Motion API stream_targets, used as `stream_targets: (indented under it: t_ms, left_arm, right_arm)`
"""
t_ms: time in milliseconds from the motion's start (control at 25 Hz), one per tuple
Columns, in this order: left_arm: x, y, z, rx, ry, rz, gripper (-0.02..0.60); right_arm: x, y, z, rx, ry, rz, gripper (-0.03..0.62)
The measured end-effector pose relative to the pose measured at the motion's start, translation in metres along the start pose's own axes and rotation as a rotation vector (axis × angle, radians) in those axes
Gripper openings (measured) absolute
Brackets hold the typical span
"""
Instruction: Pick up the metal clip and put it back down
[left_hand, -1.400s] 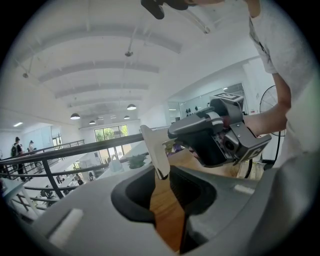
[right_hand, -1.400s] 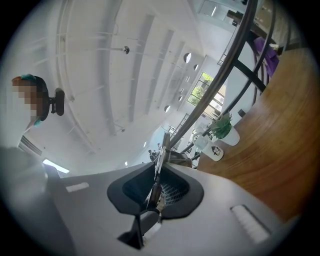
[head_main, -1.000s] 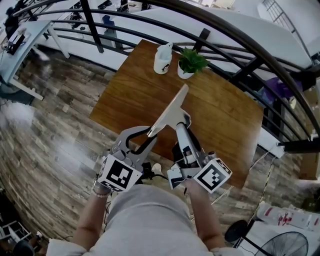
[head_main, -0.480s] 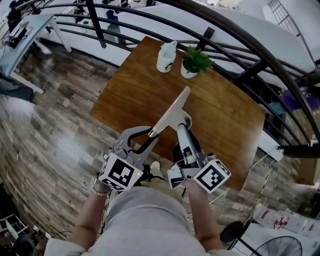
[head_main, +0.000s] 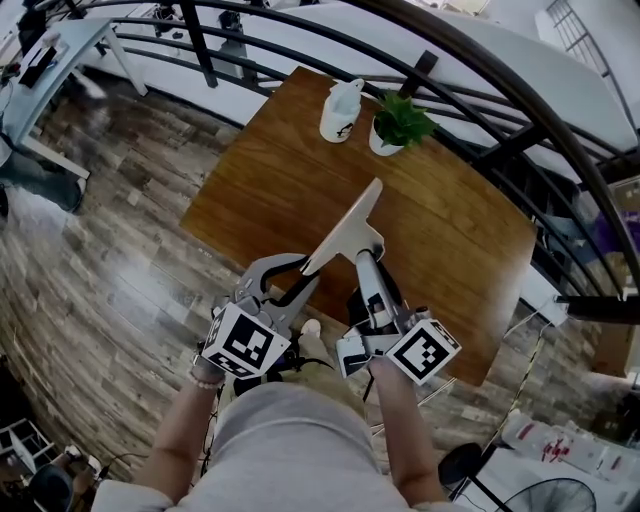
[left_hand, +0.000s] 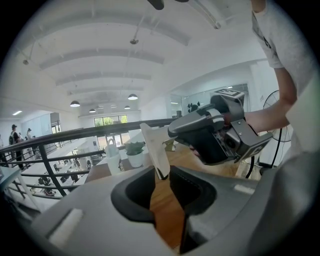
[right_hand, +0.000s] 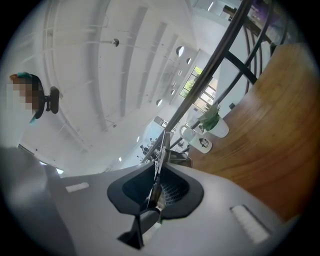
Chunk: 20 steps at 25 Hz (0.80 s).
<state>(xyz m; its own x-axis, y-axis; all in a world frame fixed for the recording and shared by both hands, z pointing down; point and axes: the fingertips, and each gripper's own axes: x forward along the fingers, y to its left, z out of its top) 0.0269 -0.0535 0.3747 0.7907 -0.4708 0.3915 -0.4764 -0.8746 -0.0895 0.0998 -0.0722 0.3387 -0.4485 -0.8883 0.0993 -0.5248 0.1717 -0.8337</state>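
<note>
The metal clip (head_main: 350, 222) is a long flat silvery strip held in the air over the wooden table (head_main: 270, 190). My right gripper (head_main: 362, 248) is shut on its lower part; in the right gripper view the clip (right_hand: 159, 160) runs edge-on between the pads. My left gripper (head_main: 303, 268) comes in from the left, and its curved fingers meet on the strip's bottom end. In the left gripper view the clip (left_hand: 154, 147) rises from the fingertip gap (left_hand: 161, 176), with the right gripper's grey body close beside it.
A white jug (head_main: 341, 110) and a small potted plant (head_main: 400, 125) stand at the table's far edge. A dark metal railing (head_main: 480, 90) curves behind the table. Wood-plank floor lies to the left, and a fan (head_main: 560, 495) stands at the bottom right.
Both grippers and the clip between them have sunk slightly toward the table. The hold on the clip looks the same.
</note>
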Motion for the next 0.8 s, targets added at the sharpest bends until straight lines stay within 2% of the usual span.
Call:
stream_targets:
  t_ms: [400,800]
  left_arm:
    - [0.015,0.003,-0.030,-0.039,0.060,-0.017,0.100]
    - [0.035,-0.003,-0.076,-0.103,0.145,-0.055,0.100]
  right_arm:
    - [0.012,-0.028,-0.016,0.035,0.052,-0.038,0.057]
    - [0.017,-0.078,-0.044,0.110,0.110,-0.123,0.057]
